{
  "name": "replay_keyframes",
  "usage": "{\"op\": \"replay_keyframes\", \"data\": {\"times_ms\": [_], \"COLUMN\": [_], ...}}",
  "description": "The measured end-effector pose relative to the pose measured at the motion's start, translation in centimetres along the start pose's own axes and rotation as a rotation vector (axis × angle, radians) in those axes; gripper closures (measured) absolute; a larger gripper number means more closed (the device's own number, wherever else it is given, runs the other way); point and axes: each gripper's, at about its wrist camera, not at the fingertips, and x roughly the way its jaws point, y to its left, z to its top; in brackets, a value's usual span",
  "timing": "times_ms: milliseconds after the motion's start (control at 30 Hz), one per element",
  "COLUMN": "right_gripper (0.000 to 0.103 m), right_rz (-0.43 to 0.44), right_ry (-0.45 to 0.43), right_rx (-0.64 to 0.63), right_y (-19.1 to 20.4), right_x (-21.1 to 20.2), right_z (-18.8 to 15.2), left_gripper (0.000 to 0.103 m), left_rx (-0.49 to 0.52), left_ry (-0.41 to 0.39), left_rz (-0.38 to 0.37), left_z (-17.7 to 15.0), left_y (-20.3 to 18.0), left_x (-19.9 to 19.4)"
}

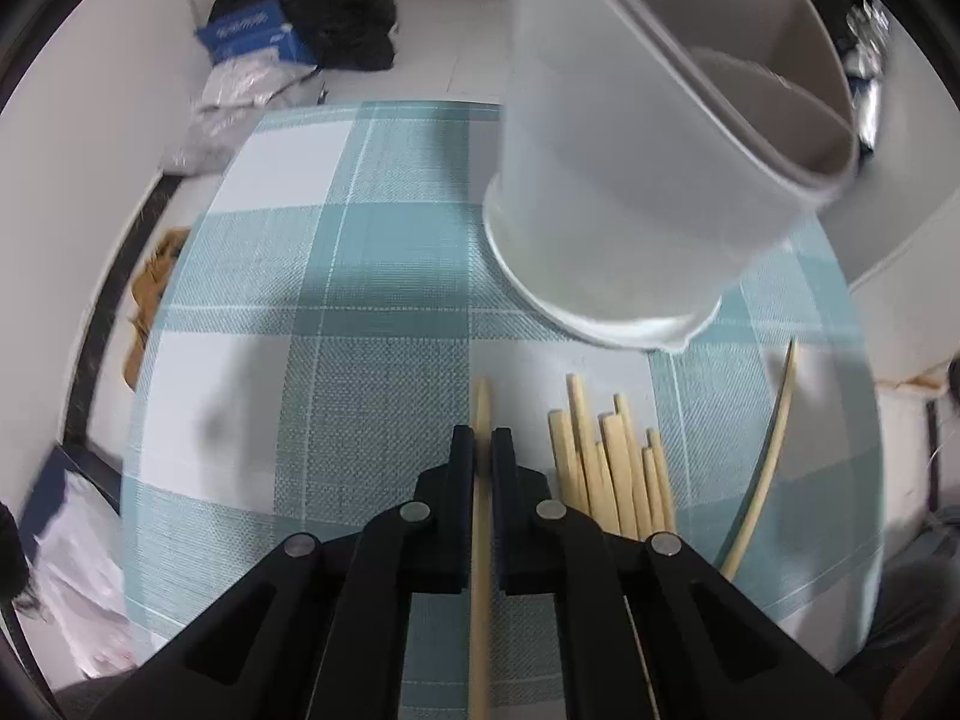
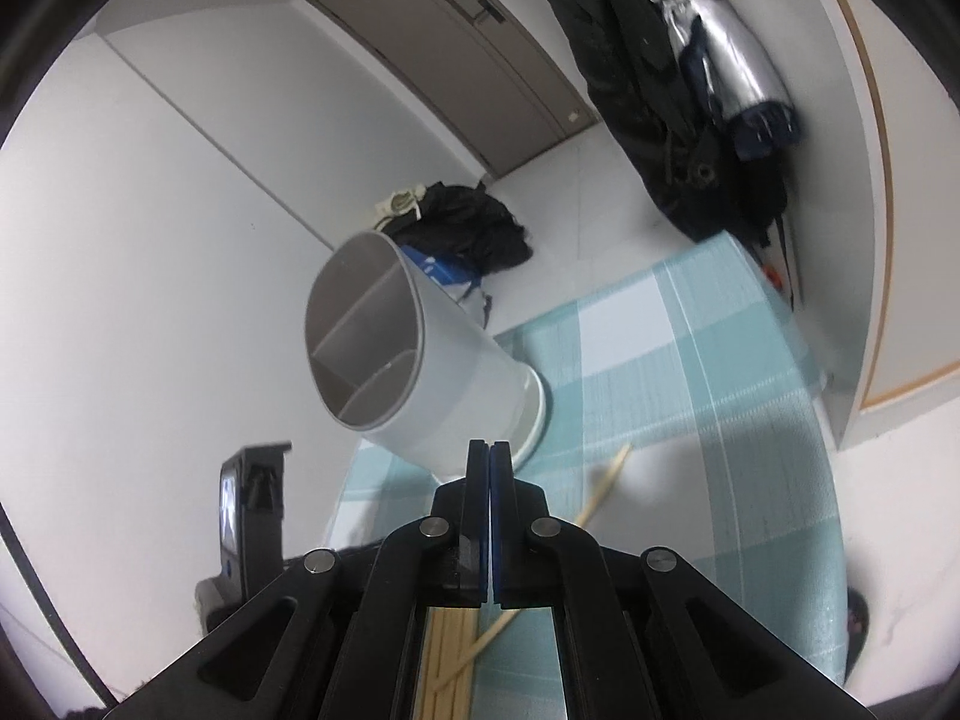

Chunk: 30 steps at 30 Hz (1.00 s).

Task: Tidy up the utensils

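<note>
One chopstick (image 1: 480, 516): clamped between the closed jaws of the left gripper (image 1: 483, 441), in the left view.
Pile (image 1: 612, 468): left lying on the cloth (image 1: 360, 360), just right of it.
Holder (image 1: 648, 168): seen empty, standing beyond the pile.
Right gripper (image 2: 490, 451): closed on nothing, in the right view.
Progress: barely begun, judged.

One holder (image 1: 630, 180); about ten chopsticks (image 1: 606, 468); two claws (image 1: 483, 450)

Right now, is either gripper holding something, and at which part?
The left gripper is shut on one chopstick, near its far end. The right gripper is shut and holds nothing.
</note>
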Motion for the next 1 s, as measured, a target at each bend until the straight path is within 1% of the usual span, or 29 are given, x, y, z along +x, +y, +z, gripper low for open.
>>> {"op": "replay_keyframes", "data": {"times_ms": [67, 133, 267, 300, 333, 367, 433, 500, 533, 633, 700, 733, 800, 833, 933, 967, 1000], "right_gripper": [0.1, 0.1, 0.098, 0.093, 0.085, 0.081, 0.07, 0.063, 0.061, 0.061, 0.062, 0.062, 0.061, 0.061, 0.061, 0.061, 0.064], "right_rz": [0.013, -0.005, -0.038, -0.043, -0.064, -0.086, -0.12, -0.167, -0.188, -0.287, -0.345, -0.395, -0.463, -0.524, -0.63, -0.647, -0.669], "right_ry": [0.025, 0.044, 0.094, 0.109, 0.13, 0.143, 0.17, 0.187, 0.203, 0.264, 0.297, 0.314, 0.304, 0.312, 0.319, 0.316, 0.308], "right_rx": [0.026, 0.05, 0.108, 0.121, 0.13, 0.133, 0.128, 0.118, 0.106, 0.042, 0.01, -0.007, -0.045, -0.079, -0.084, -0.076, -0.066], "right_y": [-0.6, -1.4, -2.7, -3.0, -3.3, -3.4, -3.6, -3.6, -3.4, -2.6, -2.0, -1.6, -0.7, 0.2, 1.3, 1.4, 1.6], "right_x": [0.1, 0.4, 1.1, 1.3, 1.7, 2.0, 2.7, 3.5, 4.1, 6.2, 7.5, 8.2, 8.8, 9.4, 10.5, 10.6, 10.8], "right_z": [0.0, -0.2, -0.7, -0.7, -0.7, -0.7, -0.5, -0.2, 0.0, 0.3, 0.2, 0.0, -0.3, -0.6, -1.0, -1.1, -1.1], "left_gripper": [0.102, 0.102, 0.102, 0.102, 0.102, 0.102, 0.102, 0.102, 0.102, 0.102, 0.102, 0.102, 0.102, 0.102, 0.102, 0.102, 0.102], "left_rx": [-0.04, -0.068, -0.122, -0.132, -0.147, -0.162, -0.191, -0.21, -0.213, -0.221, -0.22, -0.222, -0.233, -0.24, -0.257, -0.261, -0.263], "left_ry": [-0.011, -0.037, -0.109, -0.13, -0.16, -0.182, -0.212, -0.234, -0.239, -0.243, -0.25, -0.258, -0.263, -0.266, -0.271, -0.272, -0.273], "left_rz": [-0.012, -0.018, -0.075, -0.088, -0.11, -0.127, -0.16, -0.181, -0.188, -0.226, -0.232, -0.236, -0.267, -0.276, -0.295, -0.303, -0.307], "left_z": [0.1, 0.1, -0.3, -0.3, -0.5, -0.4, 0.5, 0.9, 0.9, 1.3, 1.2, 1.2, 1.3, 1.4, 1.6, 1.7, 1.6], "left_y": [0.8, 1.4, 2.3, 2.5, 3.0, 3.2, 3.1, 3.4, 3.4, 4.1, 4.2, 4.2, 4.7, 4.9, 5.5, 5.7, 5.8], "left_x": [-0.2, -0.8, -2.8, -3.3, -4.1, -4.5, -4.4, -4.4, -4.3, -4.3, -4.7, -5.0, -5.3, -5.4, -5.7, -5.8, -5.9]}}
